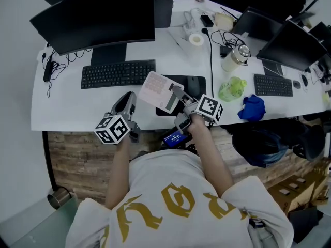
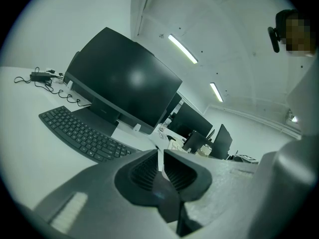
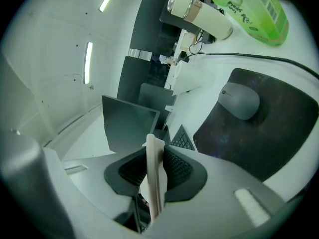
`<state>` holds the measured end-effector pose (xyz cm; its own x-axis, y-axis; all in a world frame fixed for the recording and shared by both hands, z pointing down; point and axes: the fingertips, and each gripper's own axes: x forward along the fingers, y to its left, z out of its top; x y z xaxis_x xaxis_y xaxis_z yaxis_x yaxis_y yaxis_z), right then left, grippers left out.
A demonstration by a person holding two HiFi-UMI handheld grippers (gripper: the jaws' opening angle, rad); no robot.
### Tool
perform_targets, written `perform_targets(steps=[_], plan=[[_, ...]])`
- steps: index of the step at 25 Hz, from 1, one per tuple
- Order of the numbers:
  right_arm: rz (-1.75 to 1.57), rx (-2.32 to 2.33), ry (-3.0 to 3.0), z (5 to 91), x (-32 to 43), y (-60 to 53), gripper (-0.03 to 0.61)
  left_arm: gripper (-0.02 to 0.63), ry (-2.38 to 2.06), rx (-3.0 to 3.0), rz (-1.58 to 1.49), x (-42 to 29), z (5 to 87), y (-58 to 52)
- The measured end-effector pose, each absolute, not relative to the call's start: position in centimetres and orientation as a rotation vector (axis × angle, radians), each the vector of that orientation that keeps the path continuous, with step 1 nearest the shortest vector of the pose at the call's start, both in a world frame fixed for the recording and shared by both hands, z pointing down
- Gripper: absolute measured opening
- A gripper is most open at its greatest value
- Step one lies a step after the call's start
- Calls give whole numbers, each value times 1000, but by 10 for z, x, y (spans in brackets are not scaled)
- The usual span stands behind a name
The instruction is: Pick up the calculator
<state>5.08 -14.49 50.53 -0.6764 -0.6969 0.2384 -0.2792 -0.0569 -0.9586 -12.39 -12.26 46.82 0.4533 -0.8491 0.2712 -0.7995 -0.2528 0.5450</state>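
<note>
The calculator (image 1: 159, 91) is a flat, pale slab held tilted above the desk's front, over the left end of the black mouse pad (image 1: 192, 82). My right gripper (image 1: 179, 96) is shut on its lower right edge. In the right gripper view the calculator (image 3: 155, 173) shows edge-on, pinched between the ribbed pads of the right gripper (image 3: 155, 156). My left gripper (image 1: 126, 101) hovers to the calculator's left near the desk's front edge. In its own view the left gripper (image 2: 160, 157) has its jaws shut with nothing between them.
A black keyboard (image 1: 118, 73) lies before a large monitor (image 1: 95, 15). A grey mouse (image 3: 240, 100) rests on the mouse pad. To the right are a green packet (image 1: 231, 89), a blue cloth (image 1: 252, 107), a white bottle (image 1: 234, 57), cables and a second keyboard (image 1: 272, 85).
</note>
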Motion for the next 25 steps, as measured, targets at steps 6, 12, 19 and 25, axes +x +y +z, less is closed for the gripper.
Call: perform_targets(steps=[6,12,19,25], plan=[[-1770,-1053,1895,505,57,-147,101,26,-1364,2082,-98,-122,469,-123],[-1784,-1060,1885,509,58,-143,101,26,-1348,2088,-87,-117,470,-123],[-1779,-1056,1881,507,59,-144,101,26,-1343,2083,-80,-117,474,-122],[-1778,-1051,1864,506,60,-144,101,26,-1338,2080,-72,-118,477,-126]])
